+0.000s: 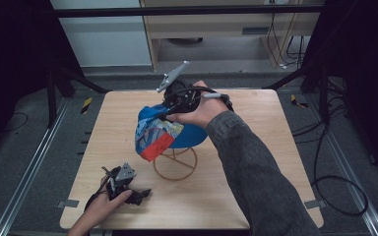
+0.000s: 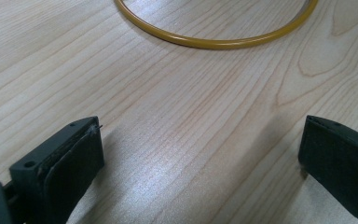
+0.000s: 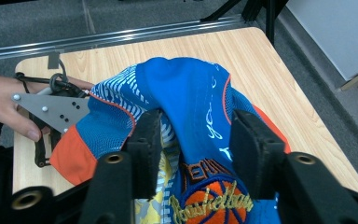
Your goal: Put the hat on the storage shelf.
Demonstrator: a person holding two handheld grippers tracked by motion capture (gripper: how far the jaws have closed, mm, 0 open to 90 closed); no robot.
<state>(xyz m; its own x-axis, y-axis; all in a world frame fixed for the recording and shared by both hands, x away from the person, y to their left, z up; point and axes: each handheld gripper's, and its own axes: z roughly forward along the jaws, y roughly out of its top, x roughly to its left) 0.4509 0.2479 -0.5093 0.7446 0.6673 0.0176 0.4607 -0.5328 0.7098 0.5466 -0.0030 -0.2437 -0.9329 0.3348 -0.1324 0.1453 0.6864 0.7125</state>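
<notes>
A wooden table point(image 1: 256, 196) carries a gold wire stand point(image 1: 175, 164).

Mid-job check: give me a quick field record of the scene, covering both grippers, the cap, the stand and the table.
cap: blue and orange basketball cap, draped over the stand's top
stand: yellow wire stand, ring base on the table
right gripper: jaws closed on a fold of the cap's blue fabric
left gripper: low over the table near its front left edge, jaws wide apart, nothing between them
table: light wood table
</notes>
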